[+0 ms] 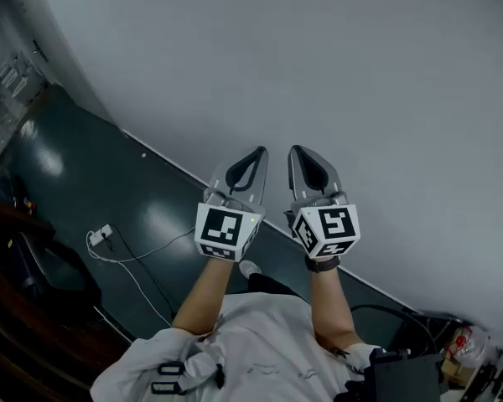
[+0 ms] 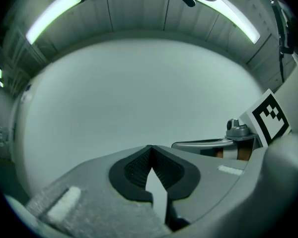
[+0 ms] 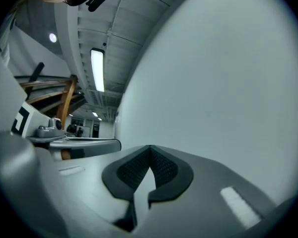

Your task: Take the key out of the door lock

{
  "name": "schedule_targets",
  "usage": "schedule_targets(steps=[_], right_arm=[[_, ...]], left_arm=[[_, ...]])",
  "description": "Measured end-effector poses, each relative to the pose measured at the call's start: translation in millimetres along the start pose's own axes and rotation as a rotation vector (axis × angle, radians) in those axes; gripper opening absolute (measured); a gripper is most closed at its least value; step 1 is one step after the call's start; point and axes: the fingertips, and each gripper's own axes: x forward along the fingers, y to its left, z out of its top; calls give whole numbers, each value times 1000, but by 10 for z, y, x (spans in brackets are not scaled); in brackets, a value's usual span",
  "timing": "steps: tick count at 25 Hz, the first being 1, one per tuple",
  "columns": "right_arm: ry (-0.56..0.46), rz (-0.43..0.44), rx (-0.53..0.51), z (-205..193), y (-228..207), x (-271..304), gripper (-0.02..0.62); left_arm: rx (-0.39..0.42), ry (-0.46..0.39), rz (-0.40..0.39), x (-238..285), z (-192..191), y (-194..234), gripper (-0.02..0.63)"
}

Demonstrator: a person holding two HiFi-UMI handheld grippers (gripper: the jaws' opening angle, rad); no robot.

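No key and no door lock show in any view. In the head view my left gripper and my right gripper are held side by side, tips pointing at a plain pale wall. Both are shut with nothing between the jaws. In the left gripper view the left gripper has its dark pads meeting at the tips in front of the bare wall. The right gripper looks the same in its own view, jaws together and empty, the wall filling the right side.
A dark glossy floor runs along the wall's foot. A white cable with a plug lies on it at the left. Dark furniture stands at the lower left, and equipment at the lower right. Ceiling light strips show overhead.
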Motion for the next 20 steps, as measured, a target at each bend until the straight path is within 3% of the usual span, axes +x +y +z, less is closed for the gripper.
schedule_targets(steps=[7, 11, 16, 20], right_arm=[[-53, 433, 137, 108, 1114, 985, 2], [-4, 673, 201, 61, 1806, 1314, 3], [36, 846, 161, -28, 2412, 1426, 5], [51, 942, 167, -166, 2727, 1401, 5]], left_arm=[[61, 45, 369, -588, 94, 1193, 2], [81, 57, 586, -1066, 166, 1668, 2], [117, 21, 804, -1625, 287, 1979, 2], [101, 37, 891, -1875, 166, 2107, 2]])
